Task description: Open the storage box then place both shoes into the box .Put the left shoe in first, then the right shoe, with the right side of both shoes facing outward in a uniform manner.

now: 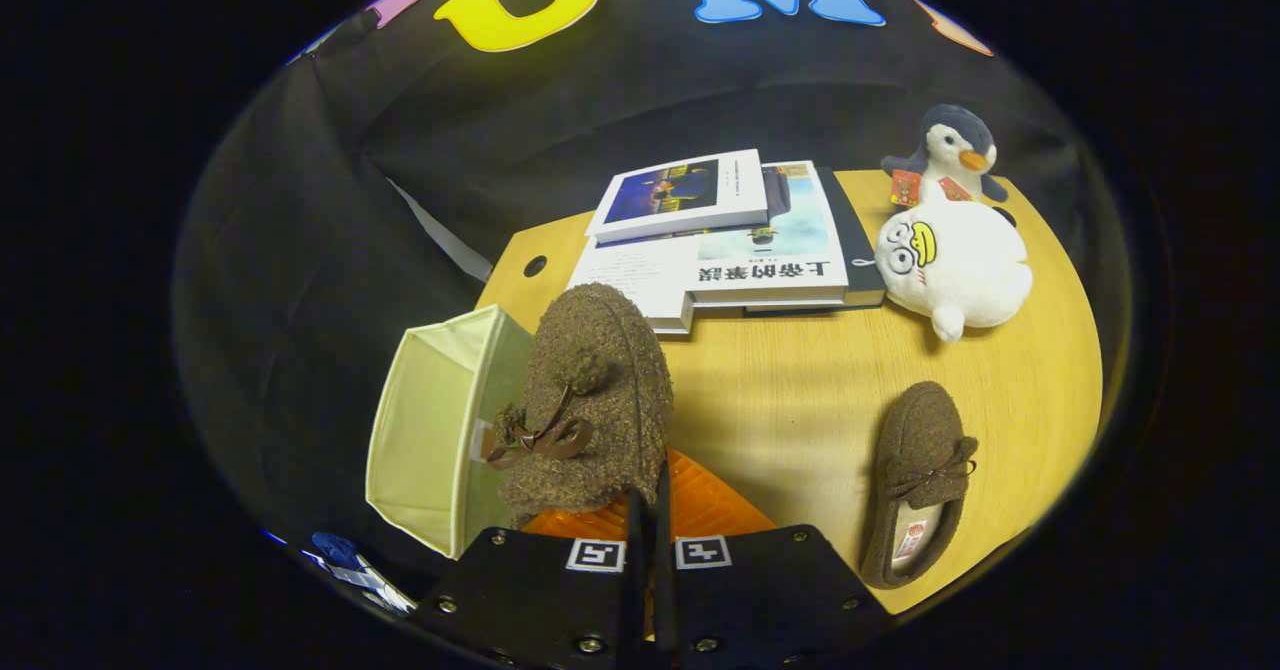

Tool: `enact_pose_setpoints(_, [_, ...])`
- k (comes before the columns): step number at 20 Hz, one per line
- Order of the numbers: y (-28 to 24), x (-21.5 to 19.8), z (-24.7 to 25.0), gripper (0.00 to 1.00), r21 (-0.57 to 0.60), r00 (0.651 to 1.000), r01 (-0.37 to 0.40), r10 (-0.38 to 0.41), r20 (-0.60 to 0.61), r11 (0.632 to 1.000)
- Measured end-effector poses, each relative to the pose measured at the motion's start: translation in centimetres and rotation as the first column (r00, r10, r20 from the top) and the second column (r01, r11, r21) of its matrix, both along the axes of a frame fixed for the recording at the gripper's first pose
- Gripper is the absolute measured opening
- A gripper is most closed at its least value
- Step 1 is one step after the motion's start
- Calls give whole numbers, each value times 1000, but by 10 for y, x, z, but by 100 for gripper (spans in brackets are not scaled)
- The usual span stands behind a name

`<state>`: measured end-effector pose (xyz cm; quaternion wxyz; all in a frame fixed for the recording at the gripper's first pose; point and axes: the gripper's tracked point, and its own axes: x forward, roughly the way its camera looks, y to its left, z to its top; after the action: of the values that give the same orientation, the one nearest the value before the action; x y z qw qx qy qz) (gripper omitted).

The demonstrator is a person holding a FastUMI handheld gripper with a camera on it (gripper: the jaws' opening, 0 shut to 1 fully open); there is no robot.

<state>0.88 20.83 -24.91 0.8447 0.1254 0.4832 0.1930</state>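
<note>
With the pale green fabric storage box (425, 430) already open at the bench (800, 400) edge, the tongs (648, 510) grip one fuzzy brown slipper (590, 400) beside its mouth, while the matching brown slipper (920, 480) waits on the bench.

The gripper (648, 510) was closed on a fuzzy slipper (590, 400) raised just ahead of its fingers, beside the open storage box (430, 430) to its left. The second slipper (920, 480) lay on the table (800, 390) to the right. Beyond sat stacked books (730, 240), with a plush seal (955, 265) right of them and a plush penguin (955, 150) behind it.
</note>
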Motion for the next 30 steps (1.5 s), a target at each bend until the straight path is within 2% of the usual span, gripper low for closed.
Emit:
enact_pose_setpoints(7, [58,5,45,4,61,997,-82,81,20,995])
enact_pose_setpoints(14, [129,7,60,4,65,983,-185,183,33,981])
enact_pose_setpoints(20, [180,-1,37,4,9,966,-260,260,7,966])
enact_pose_setpoints(30, [222,-7,-10,4,-68,953,-302,298,-54,951])
